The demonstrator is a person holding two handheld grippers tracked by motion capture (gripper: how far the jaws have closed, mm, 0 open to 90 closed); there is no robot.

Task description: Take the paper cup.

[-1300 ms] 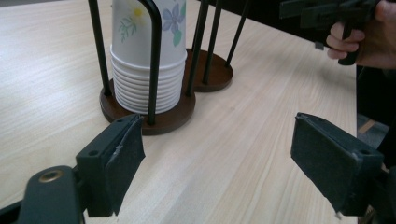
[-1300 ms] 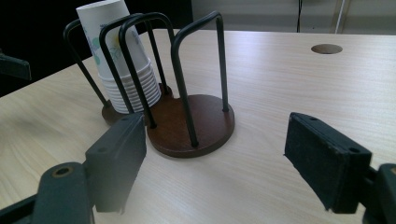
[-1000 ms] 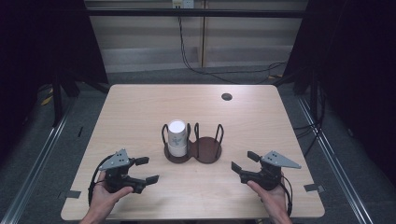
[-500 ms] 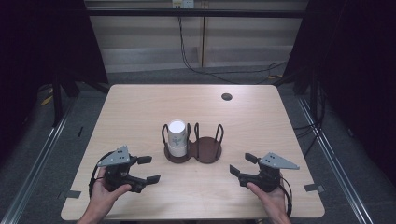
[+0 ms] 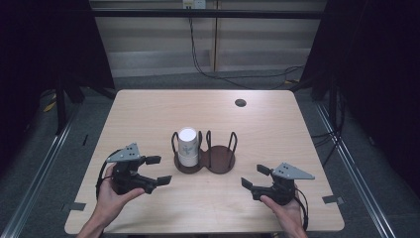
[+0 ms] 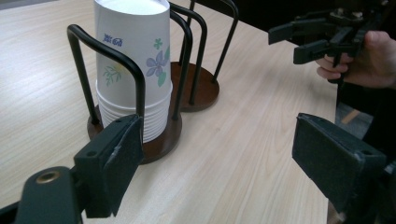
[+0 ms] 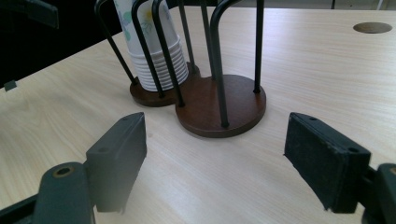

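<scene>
Stack of paper cups (image 5: pixel 188 147) sits upside down in the left ring of the double cup holder (image 5: pixel 205 157), mid-table. Cups white with flower print, nested rims visible at the bottom in the left gripper view (image 6: pixel 135 70). Holder has a brown double-disc base and black wire hoops; its right ring (image 7: pixel 219 105) has nothing in it.

Left gripper (image 5: pixel 154 171) is near the holder's left side, on the person's side of it, jaws pointing toward the holder. Jaws spread wide, nothing between them; they have just been opening. No contact with cups or holder.

Right gripper (image 5: pixel 255 177) is near the holder's right side, also on the person's side, aimed at the holder's right ring. Jaws apart, nothing between them, though they have just been closing a bit. Not touching the holder.

Small round dark grommet (image 5: pixel 240 103) on the table (image 5: pixel 277 129), well beyond the holder to its right.
</scene>
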